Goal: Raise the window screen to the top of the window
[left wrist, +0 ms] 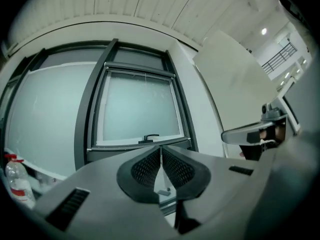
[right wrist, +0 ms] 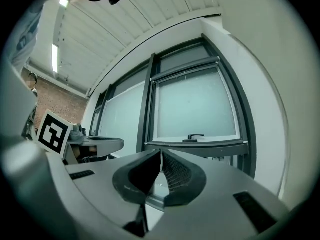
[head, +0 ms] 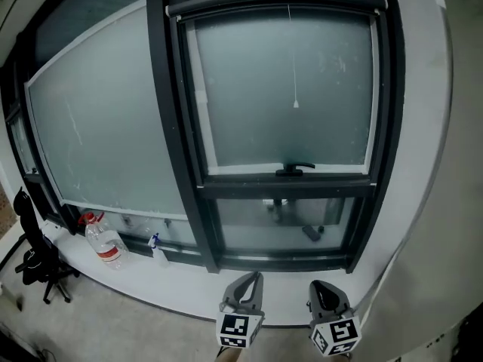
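Low and nearest, the grey left gripper (head: 254,276) and grey right gripper (head: 316,285) have their jaws pressed together, empty. Farther off, the pale window screen (head: 249,89) appears to cover the black-framed sash (head: 287,188). Its thin white pull cord (head: 293,66) could slip from a shallow pinch.

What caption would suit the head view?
Below a frosted window with dangling pull cord, left gripper and right gripper hover, both shut.

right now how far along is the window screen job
Looks done, though I can't be sure: the pull cord hangs from the top bar of the window, and no screen edge shows lower down. Nothing in hand: left gripper and right gripper are shut, empty, low by the sill. Nothing plainly left.
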Available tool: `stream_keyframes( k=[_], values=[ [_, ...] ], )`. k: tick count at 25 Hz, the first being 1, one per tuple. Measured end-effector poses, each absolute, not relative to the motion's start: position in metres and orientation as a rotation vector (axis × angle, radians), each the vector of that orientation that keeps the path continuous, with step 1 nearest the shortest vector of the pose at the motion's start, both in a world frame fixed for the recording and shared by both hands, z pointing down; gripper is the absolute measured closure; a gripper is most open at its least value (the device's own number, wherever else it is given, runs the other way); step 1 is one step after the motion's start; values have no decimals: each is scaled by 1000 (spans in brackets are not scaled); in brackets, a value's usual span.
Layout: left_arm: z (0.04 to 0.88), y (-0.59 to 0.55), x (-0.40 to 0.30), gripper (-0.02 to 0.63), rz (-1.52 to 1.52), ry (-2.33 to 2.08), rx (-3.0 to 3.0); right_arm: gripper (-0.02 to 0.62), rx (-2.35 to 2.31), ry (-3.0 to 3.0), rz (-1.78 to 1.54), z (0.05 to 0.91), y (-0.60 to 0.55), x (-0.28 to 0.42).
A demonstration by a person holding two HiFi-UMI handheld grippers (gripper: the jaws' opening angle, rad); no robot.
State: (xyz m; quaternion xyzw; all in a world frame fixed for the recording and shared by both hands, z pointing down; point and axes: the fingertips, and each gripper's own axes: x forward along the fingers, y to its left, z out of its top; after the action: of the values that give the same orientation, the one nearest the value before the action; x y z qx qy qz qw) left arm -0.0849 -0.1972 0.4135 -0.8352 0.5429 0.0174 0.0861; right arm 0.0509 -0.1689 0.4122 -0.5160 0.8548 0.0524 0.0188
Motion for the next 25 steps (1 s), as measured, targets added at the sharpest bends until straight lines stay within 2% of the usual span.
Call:
stream_keyframes(
  k=[14,21,25],
  values=[
    [454,83,-38,592,70,1787,-2475,578,-1620,2709,102,458,124,122],
    [418,147,-21,592,83,1736,-2451,578,-1628,2632,109,434,180,126],
    [413,171,-34,592,117,1741,-2416,578,-1625,2624,122,428,198,118]
  ],
)
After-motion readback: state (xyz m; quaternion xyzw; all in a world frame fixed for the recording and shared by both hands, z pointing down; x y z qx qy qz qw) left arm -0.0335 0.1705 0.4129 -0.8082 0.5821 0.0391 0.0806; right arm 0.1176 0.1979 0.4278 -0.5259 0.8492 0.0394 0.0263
